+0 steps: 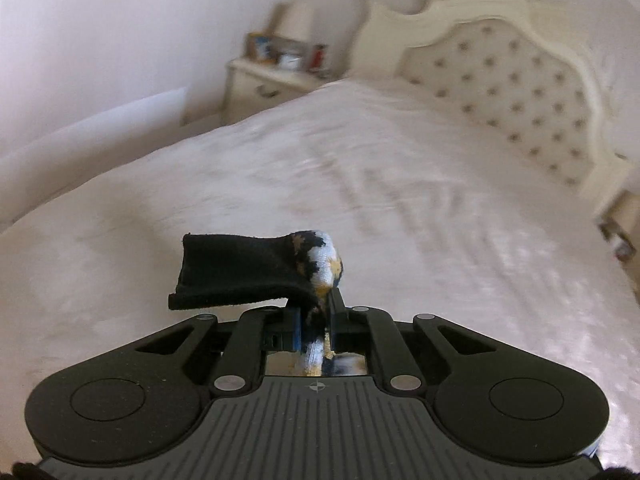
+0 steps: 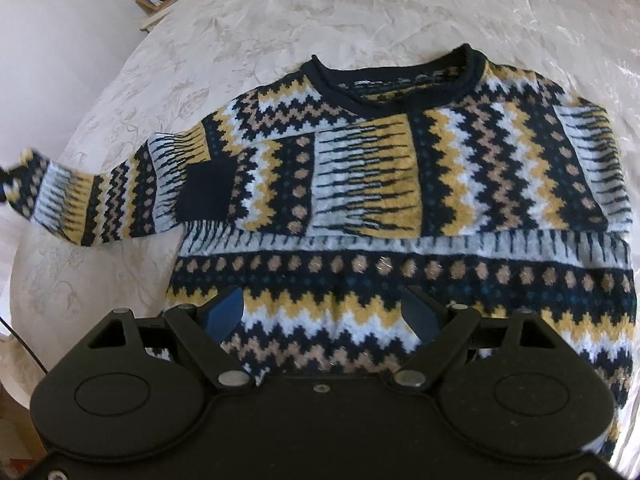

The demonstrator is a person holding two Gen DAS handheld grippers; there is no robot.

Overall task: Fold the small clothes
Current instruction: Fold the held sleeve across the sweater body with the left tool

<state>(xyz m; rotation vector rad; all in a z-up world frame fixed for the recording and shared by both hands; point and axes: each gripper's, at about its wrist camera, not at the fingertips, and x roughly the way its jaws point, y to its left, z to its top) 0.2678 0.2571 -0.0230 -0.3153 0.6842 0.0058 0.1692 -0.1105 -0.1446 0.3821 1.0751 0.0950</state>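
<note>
We see 1 patterned sweater [image 2: 400, 184] spread flat across the bed [image 2: 248, 40], collar toward the headboard [image 1: 508, 92]. Our left gripper [image 1: 316, 316], jaws clamped tight, grips 1 dark sleeve cuff [image 1: 240, 272] above the bedspread. Our right gripper [image 2: 324, 312], jaws spread wide and holding nothing, hangs over the hem at the bed's near edge.

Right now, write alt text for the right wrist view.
A patterned knit sweater lies flat on a cream bedspread, one sleeve stretched out to the picture's left. The open right hand-held gripper hovers over its hem.
</note>
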